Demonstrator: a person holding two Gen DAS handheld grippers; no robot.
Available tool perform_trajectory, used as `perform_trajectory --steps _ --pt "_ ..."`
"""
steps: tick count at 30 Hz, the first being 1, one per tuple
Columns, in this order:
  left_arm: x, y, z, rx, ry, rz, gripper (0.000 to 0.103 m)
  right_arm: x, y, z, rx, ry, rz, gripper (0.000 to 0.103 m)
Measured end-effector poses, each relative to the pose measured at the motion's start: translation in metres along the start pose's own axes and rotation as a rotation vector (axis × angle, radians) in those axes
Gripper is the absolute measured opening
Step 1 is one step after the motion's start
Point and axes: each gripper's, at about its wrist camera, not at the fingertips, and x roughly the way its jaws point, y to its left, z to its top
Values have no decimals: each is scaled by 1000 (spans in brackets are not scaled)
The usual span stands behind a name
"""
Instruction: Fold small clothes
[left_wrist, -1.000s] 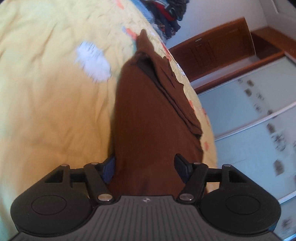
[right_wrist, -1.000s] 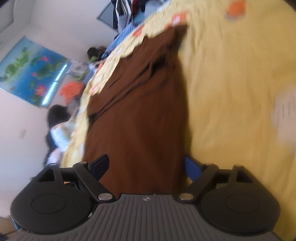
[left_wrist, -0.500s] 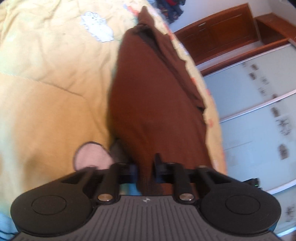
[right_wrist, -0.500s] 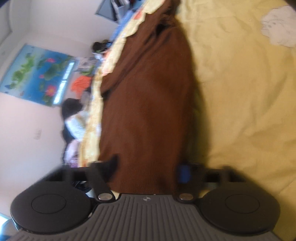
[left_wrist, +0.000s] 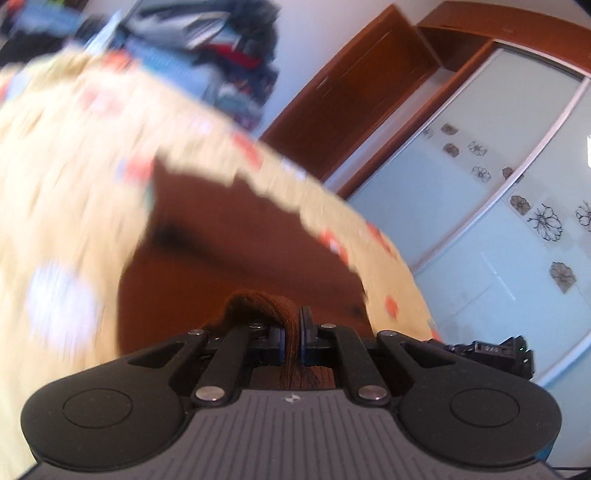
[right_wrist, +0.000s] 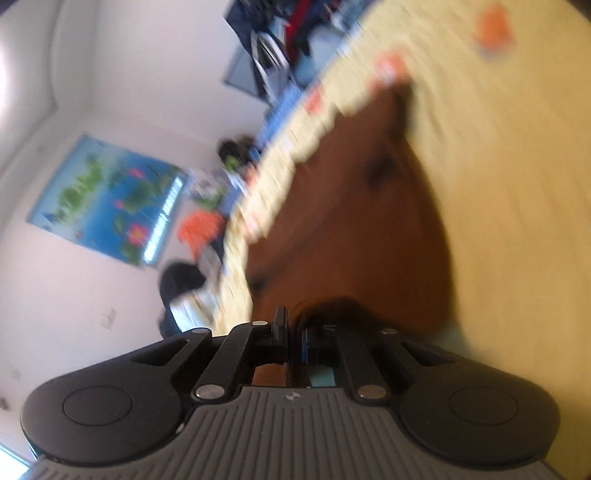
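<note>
A brown garment (left_wrist: 236, 251) lies stretched on a yellow bedspread (left_wrist: 66, 206). My left gripper (left_wrist: 291, 332) is shut on a bunched fold of its near edge. In the right wrist view the same brown garment (right_wrist: 351, 236) runs away from me, and my right gripper (right_wrist: 293, 332) is shut on another part of its near edge. Both views are blurred by motion. The far end of the garment reaches towards the bed's patterned border.
The yellow bedspread (right_wrist: 509, 206) has orange and white prints. A pile of clothes (left_wrist: 221, 48) lies beyond the bed. A wooden wardrobe with frosted sliding doors (left_wrist: 498, 206) stands at the right. A map poster (right_wrist: 107, 199) hangs on the wall at the left.
Both grippers have closed from open onto the garment's near edge and lifted it. The views have tilted up, showing more of the room.
</note>
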Motion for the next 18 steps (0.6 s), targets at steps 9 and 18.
perform_trajectory --steps 9,18 --pt "158 32 130 74 -156 223 9 116 -34 176 44 -152 -90 18" --pt "125 53 89 54 -118 464 92 123 -23 176 -176 -212 -329 80"
